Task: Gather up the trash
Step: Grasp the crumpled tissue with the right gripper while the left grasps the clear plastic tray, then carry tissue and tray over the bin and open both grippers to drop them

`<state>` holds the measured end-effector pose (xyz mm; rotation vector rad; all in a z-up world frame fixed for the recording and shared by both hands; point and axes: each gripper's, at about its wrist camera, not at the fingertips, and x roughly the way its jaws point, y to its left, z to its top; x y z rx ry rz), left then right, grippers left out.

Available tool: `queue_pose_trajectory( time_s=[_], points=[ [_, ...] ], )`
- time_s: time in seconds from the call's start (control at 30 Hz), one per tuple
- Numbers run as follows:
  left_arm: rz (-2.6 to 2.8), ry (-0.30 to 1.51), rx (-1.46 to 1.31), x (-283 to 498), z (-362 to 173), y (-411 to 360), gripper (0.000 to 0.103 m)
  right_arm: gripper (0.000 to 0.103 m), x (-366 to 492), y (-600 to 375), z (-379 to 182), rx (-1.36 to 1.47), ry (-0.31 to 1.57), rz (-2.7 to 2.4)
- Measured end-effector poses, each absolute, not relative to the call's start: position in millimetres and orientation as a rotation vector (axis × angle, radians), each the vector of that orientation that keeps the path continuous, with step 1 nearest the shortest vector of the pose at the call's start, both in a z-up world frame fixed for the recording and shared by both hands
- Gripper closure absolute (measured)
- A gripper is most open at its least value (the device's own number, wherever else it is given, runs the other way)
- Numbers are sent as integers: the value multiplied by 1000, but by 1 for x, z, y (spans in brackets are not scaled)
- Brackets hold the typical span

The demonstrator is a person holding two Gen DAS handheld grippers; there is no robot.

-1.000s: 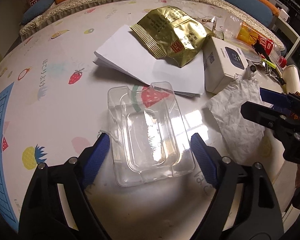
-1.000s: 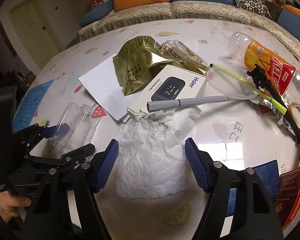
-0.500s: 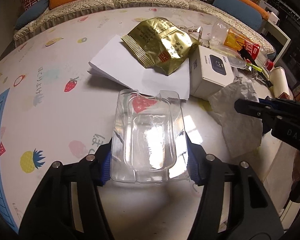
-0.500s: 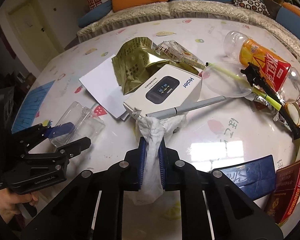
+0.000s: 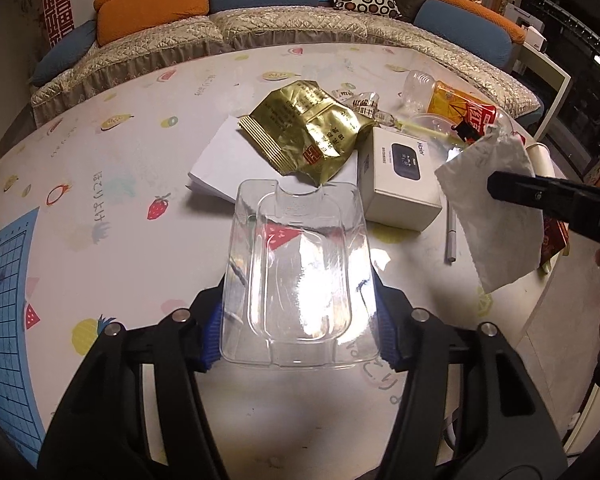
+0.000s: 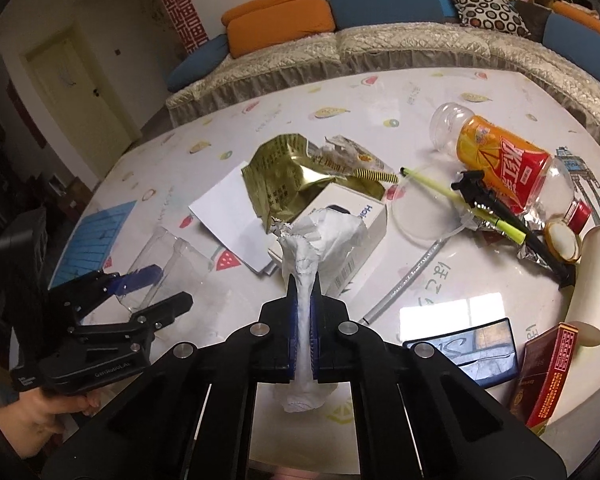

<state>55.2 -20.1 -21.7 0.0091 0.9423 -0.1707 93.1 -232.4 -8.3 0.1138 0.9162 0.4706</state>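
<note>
Clear glossy plastic tray [image 5: 300, 272], crumpled matt paper tissue [image 6: 320, 240], shiny gold foil bag [image 5: 308, 132].

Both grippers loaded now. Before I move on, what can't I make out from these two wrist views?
- Trash bin: in neither view.
- White box: right wrist view, crumpled tissue covers its front.
- Paper sheets: left wrist view, gold snack bag overlaps them.
- Red booklet: cut by frame edge.
</note>
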Motion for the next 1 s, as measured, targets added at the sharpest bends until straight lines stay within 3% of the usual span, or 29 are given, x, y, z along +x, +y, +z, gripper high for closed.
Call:
queue_pose_trajectory(
  time_s=[0.3,0.53,0.8,1.0],
  points=[
    [-217,891,43,43,11,-34,47,98,62,-262,36,140,828,460],
    [-341,845,109,13,33,-94,47,98,5,-331,40,191,820,379],
    [-545,855,163,-39,25,-195,47,98,-72,-414,9,253,868,230],
    [-699,925,231,-79,-13,-274,47,98,-124,-468,-49,359,955,112]
  ],
)
